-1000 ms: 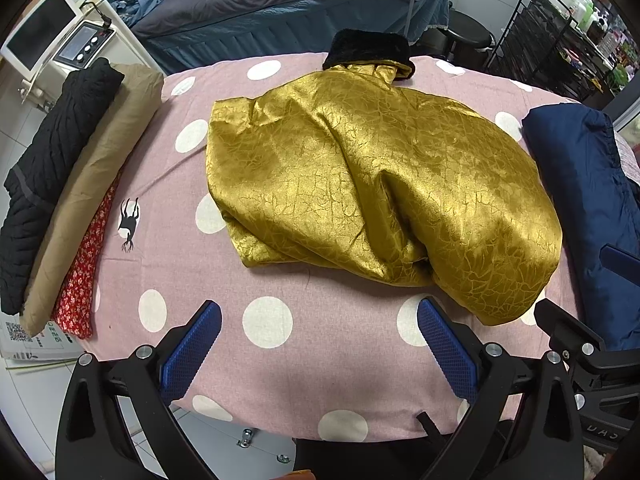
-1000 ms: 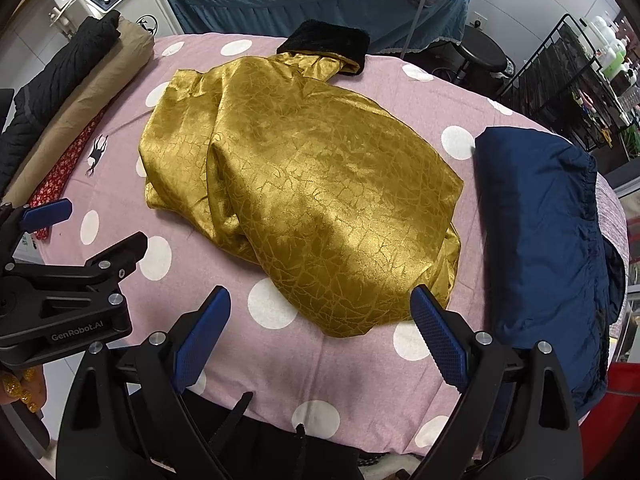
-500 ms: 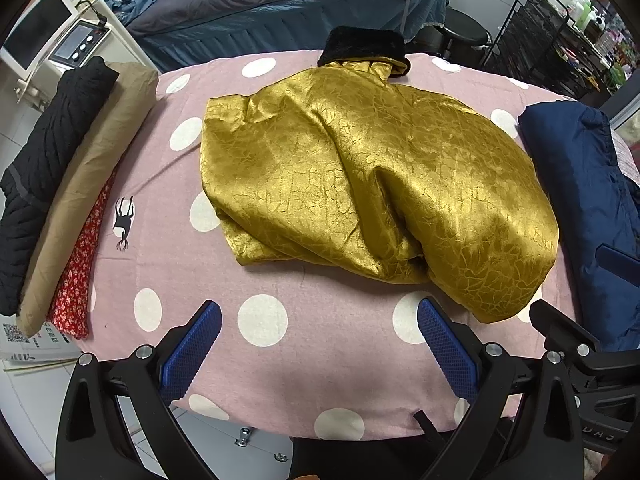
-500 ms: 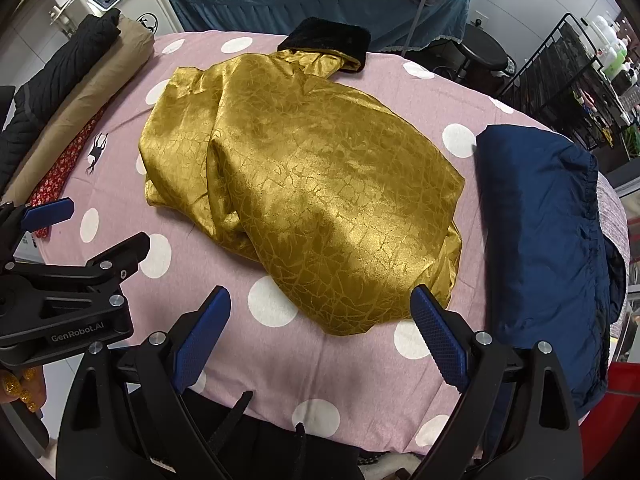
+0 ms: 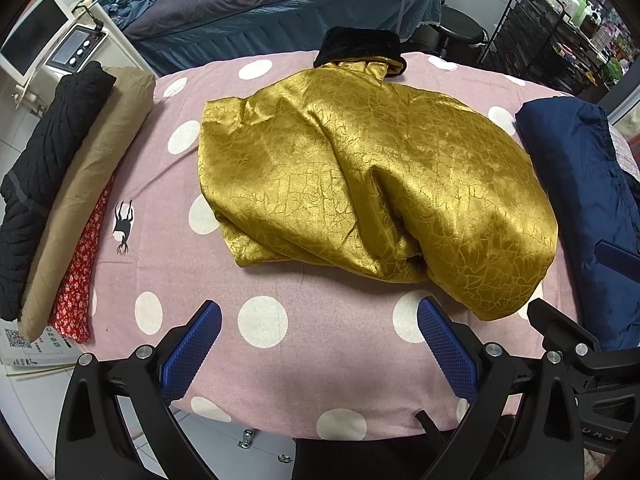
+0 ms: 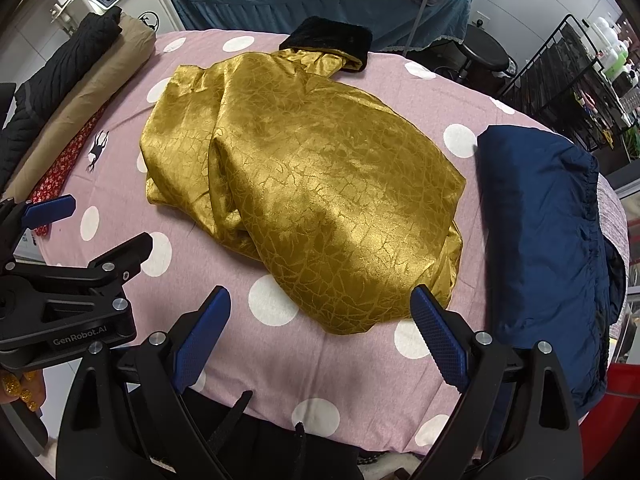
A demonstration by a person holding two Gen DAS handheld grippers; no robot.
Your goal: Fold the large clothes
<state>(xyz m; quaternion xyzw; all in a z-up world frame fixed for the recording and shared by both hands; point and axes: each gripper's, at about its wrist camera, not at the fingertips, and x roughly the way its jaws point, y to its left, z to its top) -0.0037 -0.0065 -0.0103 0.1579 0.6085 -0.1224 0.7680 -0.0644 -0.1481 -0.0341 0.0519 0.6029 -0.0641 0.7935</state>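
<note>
Both my claws, left point(image 5: 318, 344) and right point(image 6: 320, 330), hang released, nothing in them. Gold garment point(image 5: 372, 184) sits crumpled mid-table at 12 o'clock, a bit closer than 1 s ago; I'm nearing it, folding not begun.

A round table point(image 5: 280, 380) has a pink cloth with white dots. A shiny gold coat point(image 5: 372, 184) lies crumpled in the middle. A folded dark blue coat point(image 5: 580, 200) lies on the right. On the left lies a pile of folded clothes point(image 5: 68, 184), black, tan and red.
</note>
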